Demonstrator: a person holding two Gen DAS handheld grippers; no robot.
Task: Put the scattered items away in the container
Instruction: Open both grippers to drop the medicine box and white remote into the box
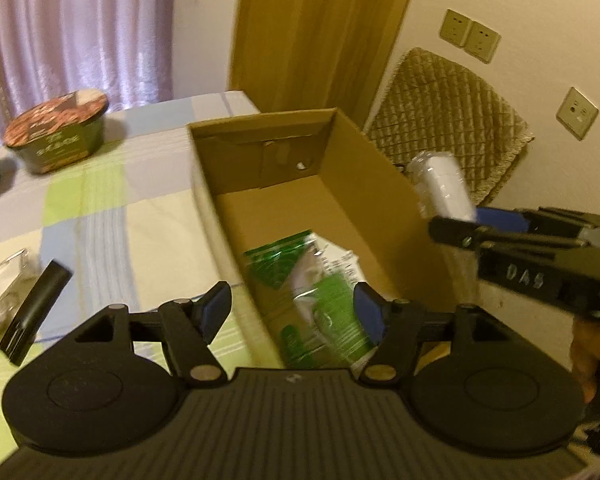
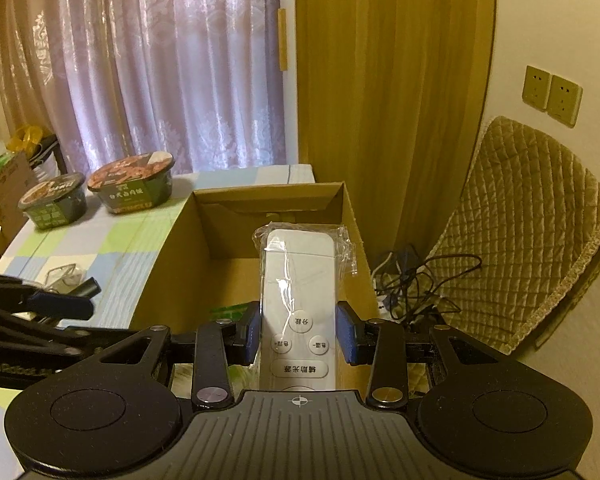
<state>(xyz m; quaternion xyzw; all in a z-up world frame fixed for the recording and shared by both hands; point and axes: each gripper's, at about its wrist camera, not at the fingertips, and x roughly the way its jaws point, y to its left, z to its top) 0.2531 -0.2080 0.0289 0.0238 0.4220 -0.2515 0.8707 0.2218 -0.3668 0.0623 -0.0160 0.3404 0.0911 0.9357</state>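
While both grippers hang over the box, we note:

Right gripper (image 2: 300,340): blue pads closed against the sides of a white remote control (image 2: 298,304) in a clear plastic sleeve; we see it held lengthwise along the fingers, buttons up, far end out over the box opening.

Same remote, left wrist view: blurred white shape (image 1: 446,188) at the box's right wall, above the rim.

Left gripper (image 1: 294,310): jaws spread wide, nothing between the pads; it hangs over the near end of the box.

Hand: part of one shows behind the right gripper's body (image 1: 594,344).

Container: open cardboard box (image 1: 364,200) standing on the table, near its right edge.

Box contents: green-and-clear plastic packets (image 1: 320,296) on the floor at the near end; blurred, so we cannot read them.

Table: checked cloth (image 1: 100,208) in green, blue and cream.

Left on the cloth: black bar-shaped object (image 1: 36,316) beside a small clear plastic case (image 1: 10,276), both left of the box.

Far end of table: two lidded instant noodle bowls (image 2: 132,186) (image 2: 54,204) side by side, well apart from the box.

Surroundings: lilac curtain (image 2: 160,60), wooden door (image 2: 380,80), quilted cushion (image 2: 532,220) against the wall, tangled cables (image 2: 416,280) on the floor beside the box.
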